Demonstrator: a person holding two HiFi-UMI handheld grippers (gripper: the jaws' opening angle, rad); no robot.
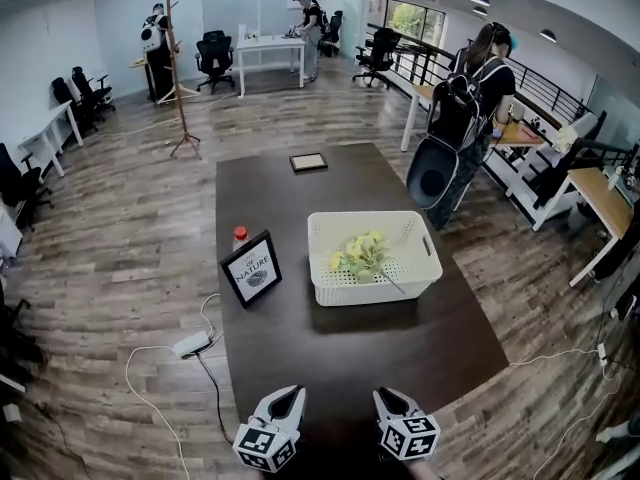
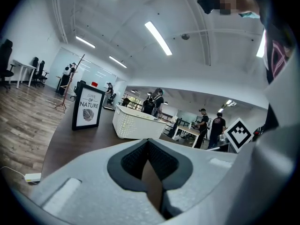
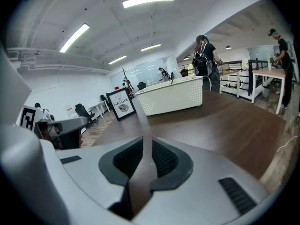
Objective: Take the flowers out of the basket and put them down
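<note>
I judge this to be the approach. Both tools hang over the near edge of the table (image 1: 380,358), well short of the basket (image 1: 350,293). My left tool (image 1: 287,398) is closed on nothing, and my right tool (image 1: 390,400) stands narrowly apart, empty. The flowers (image 1: 362,256) lie in the basket, blooms to the left, stem slanting to the near right. Next I must reach in, open wider and pinch the stem.

The black-framed sign (image 1: 251,269) reads "OF NATURE" (a smaller word above stays unclear).

flowers (image 1: 362,253) lie in the basket (image 1: 370,290), sign (image 1: 251,269) and bottle (image 1: 240,237) to its left.
</note>
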